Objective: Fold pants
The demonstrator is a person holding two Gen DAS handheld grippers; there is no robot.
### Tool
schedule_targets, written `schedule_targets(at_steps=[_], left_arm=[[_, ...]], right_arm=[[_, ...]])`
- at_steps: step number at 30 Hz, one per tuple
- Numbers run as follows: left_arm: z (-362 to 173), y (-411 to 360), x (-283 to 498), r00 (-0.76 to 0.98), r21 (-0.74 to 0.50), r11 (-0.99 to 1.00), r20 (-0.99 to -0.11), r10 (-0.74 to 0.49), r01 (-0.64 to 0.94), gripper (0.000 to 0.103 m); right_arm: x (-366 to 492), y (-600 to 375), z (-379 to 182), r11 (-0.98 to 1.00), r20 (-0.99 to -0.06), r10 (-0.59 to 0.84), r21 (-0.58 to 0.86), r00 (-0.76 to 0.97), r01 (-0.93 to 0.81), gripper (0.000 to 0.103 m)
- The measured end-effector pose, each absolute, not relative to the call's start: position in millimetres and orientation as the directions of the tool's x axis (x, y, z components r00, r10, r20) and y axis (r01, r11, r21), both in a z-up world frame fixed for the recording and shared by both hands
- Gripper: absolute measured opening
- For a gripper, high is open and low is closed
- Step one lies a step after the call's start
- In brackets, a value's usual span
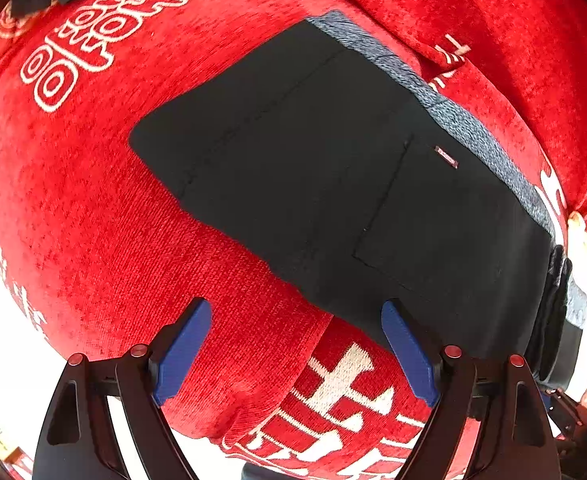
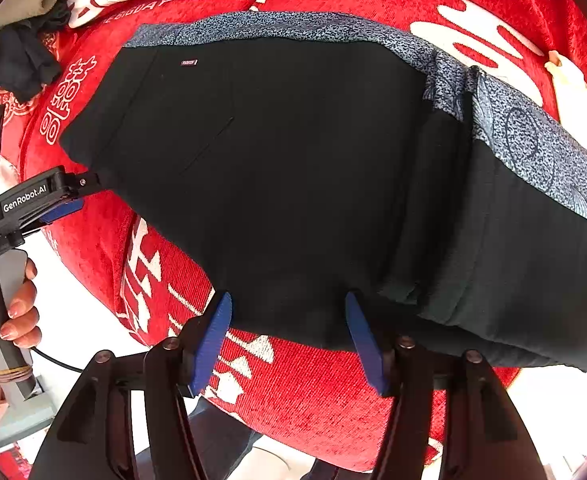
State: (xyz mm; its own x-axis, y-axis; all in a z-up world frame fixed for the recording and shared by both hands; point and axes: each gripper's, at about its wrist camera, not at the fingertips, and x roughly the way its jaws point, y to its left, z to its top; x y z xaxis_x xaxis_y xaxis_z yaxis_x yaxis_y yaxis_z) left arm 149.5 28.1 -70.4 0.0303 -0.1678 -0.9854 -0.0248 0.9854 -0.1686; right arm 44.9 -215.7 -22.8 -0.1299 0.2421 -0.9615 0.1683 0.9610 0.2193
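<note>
Black pants (image 2: pixel 277 184) lie spread flat on a red plush cover (image 1: pixel 93 208) printed with white characters, most likely laid out this way so the cloth is smooth before a fold is taken. A blue-grey patterned band (image 2: pixel 509 128) runs along the far edge of the pants, and at the right end the cloth is already doubled over itself in a thick layered ridge. A small label (image 1: pixel 446 157) shows near that band. Left gripper (image 1: pixel 297 348): blue pads (image 1: pixel 181 356) set wide apart, nothing between them; it hovers above the near edge, one pad over the red cover and the other over the black cloth. Whether either pad touches the fabric cannot be told. Right gripper (image 2: pixel 289 340): also wide open and empty, straddling the near hem, apparently lined up to pinch that edge. In the right view a hand (image 2: pixel 11 304) grips the left tool's handle at the near left, holding it low and level with the hem. A dark crumpled cloth (image 2: pixel 25 60) sits at the far left, well apart from the pants. Judgement: both tools seem poised for a grasp not yet made.
</note>
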Motion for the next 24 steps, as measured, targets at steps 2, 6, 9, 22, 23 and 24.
schedule_targets(at_steps=[2,6,9,22,23,24], left_arm=[[-73,32,151,0.022,-0.173,0.984,-0.985,-0.172,-0.032,0.088],[-82,32,151,0.020,-0.185,0.982,-0.983,-0.185,-0.028,0.088],[-84,34,157,0.027,-0.229,0.972,-0.973,-0.228,-0.050,0.088],[-84,71,172,0.144,-0.499,0.861,-0.863,-0.484,-0.099,0.088],[-83,71,173,0.143,-0.540,0.835,-0.839,-0.525,-0.107,0.088],[-85,71,174,0.145,-0.563,0.818,-0.825,-0.546,-0.118,0.088]], right_arm=[[45,-216,-23,0.960,-0.961,0.245,0.222,-0.130,0.170,0.063],[46,-216,-25,0.960,-0.960,0.247,0.224,-0.131,0.169,0.064],[46,-217,-25,0.959,-0.959,0.250,0.226,-0.132,0.171,0.064],[47,-215,-27,0.963,-0.961,0.243,0.222,-0.134,0.156,0.067],[47,-214,-28,0.963,-0.961,0.241,0.220,-0.134,0.153,0.067],[47,-213,-27,0.964,-0.962,0.239,0.218,-0.135,0.150,0.067]])
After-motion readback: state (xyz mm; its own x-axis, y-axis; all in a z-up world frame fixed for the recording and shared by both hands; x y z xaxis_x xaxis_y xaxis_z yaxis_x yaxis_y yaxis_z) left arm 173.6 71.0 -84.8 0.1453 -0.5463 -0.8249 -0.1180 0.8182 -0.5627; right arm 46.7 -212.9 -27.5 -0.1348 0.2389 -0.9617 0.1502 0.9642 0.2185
